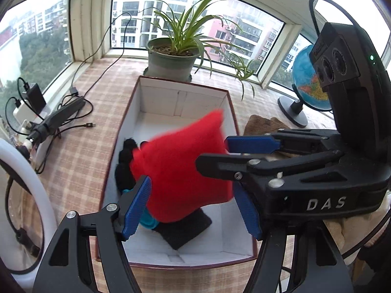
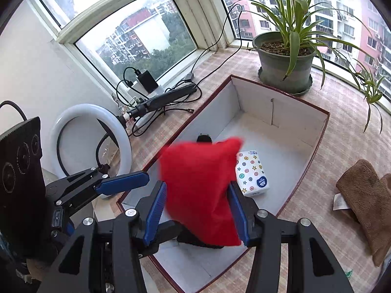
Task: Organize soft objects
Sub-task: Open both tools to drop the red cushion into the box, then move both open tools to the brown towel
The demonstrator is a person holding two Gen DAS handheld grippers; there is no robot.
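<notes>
Placing step: red pillow [image 2: 202, 190] clamped by both right claw [image 2: 198, 210] and left claw [image 1: 193, 207] above box [image 2: 315, 144]; next, lower, then release.

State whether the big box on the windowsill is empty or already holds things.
Not empty. The box holds a star-patterned tissue pack and dark soft items; a red pillow is held above it.

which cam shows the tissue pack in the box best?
Right wrist view. The star-patterned tissue pack lies in plain sight on the floor of the box, right of the red cushion. In the left wrist view the cushion hides it; no part of it can be seen.
</notes>
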